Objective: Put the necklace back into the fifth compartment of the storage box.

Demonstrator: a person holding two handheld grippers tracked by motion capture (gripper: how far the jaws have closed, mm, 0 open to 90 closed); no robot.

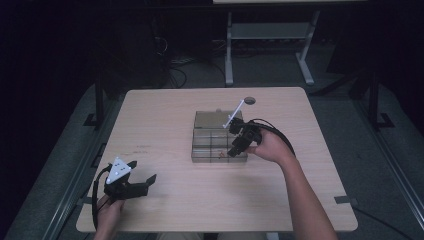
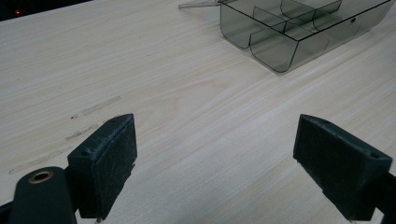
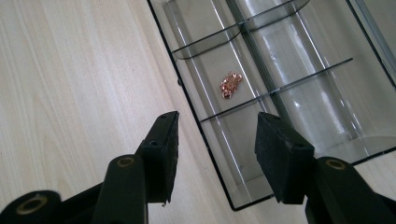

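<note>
Right gripper view looks down on one small copper-coloured crumpled piece [image 3: 231, 84] lying in a near compartment of the single smoky plastic organiser box [image 3: 299, 140] on the surface [image 3: 70, 84]. It looks light, thin and easily crushed, best pinched gently across its middle. The right tongs [image 3: 215, 140] hover open above the box edge. The left tongs [image 2: 215, 163] rest wide apart, empty, well away from the box.
</note>
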